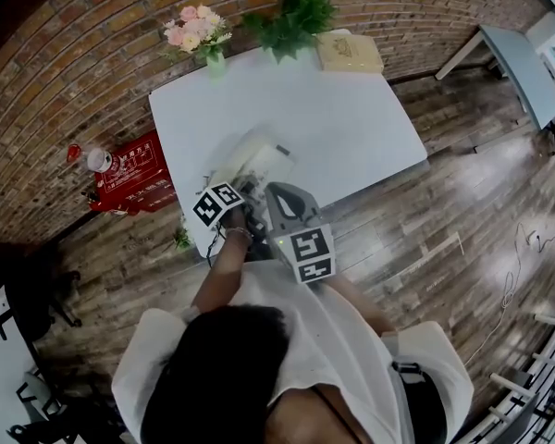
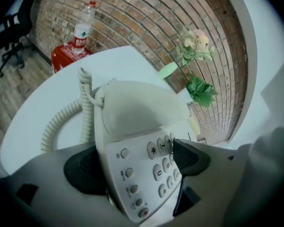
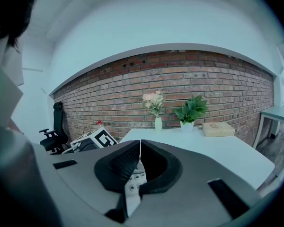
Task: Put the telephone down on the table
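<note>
FREE: table (image 1: 351,128) middle and right side bare, reachable from near and right edges | BLOCKED: telephone (image 1: 254,160) with coiled cord (image 2: 61,122) at near-left edge | BLOCKED: flower vase (image 1: 202,41), plant (image 1: 296,21), box (image 1: 350,52) lined along far edge by brick wall (image 1: 74,63)

Pink flowers (image 1: 194,28) in a pale green vase (image 1: 215,60) stand beside a leafy green plant (image 1: 294,18) and a beige box (image 1: 350,52), near the brick wall (image 1: 74,63). A water bottle (image 2: 83,28) stands on a red box (image 2: 68,55). A black office chair (image 3: 54,131) is nearby.

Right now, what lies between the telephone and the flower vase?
Nothing: only bare table separates the telephone from the flower vase, as the head view shows.
</note>
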{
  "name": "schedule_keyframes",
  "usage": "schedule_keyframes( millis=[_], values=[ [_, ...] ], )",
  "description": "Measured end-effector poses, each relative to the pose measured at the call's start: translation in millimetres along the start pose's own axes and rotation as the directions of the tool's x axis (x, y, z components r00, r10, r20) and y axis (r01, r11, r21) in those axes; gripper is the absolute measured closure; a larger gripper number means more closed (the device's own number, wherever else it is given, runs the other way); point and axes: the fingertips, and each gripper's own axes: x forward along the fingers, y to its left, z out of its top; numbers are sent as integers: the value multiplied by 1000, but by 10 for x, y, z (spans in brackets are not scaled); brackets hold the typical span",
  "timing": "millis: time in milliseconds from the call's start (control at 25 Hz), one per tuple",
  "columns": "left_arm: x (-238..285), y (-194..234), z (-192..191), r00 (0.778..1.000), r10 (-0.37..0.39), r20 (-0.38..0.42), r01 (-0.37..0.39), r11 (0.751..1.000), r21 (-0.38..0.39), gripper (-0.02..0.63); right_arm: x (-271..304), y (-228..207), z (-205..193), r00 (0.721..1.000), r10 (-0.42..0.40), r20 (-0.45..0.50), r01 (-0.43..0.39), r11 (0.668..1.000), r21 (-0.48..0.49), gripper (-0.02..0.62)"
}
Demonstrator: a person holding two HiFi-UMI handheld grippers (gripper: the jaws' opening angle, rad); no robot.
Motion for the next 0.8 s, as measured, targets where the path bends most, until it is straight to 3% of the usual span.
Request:
schedule_keyframes(
  millis=[120,320,600,640,680,720,760,800],
  values=[
    [-60,35,72,998,35,46,-39,995,89,188,-51,6,-5,1000,5,4,-5,1000,5,569],
    [-115,97,74,993,76,92,-85,992,94,181,-121,48,-23,1000,13,6,-13,1000,10,569],
    [-260,104,166,968,133,214,-175,965,193,169,-235,66,-49,1000,11,-2,-11,1000,3,569],
    [-304,124,202,955,157,251,-216,949,230,169,-247,67,-58,1000,13,-3,-13,1000,5,569],
    [-379,122,265,929,185,320,-286,908,305,170,-260,67,-66,1000,14,-5,-14,1000,8,569],
    [-465,56,346,890,189,414,-368,834,410,170,-272,63,-74,1000,16,-6,-16,1000,11,569],
    [-523,-83,417,854,152,497,-430,743,513,170,-283,55,-82,1000,18,-9,-18,1000,16,569],
    [-528,-242,446,838,100,536,-454,672,585,172,-290,44,-91,1000,19,-12,-19,1000,24,569]
  ],
)
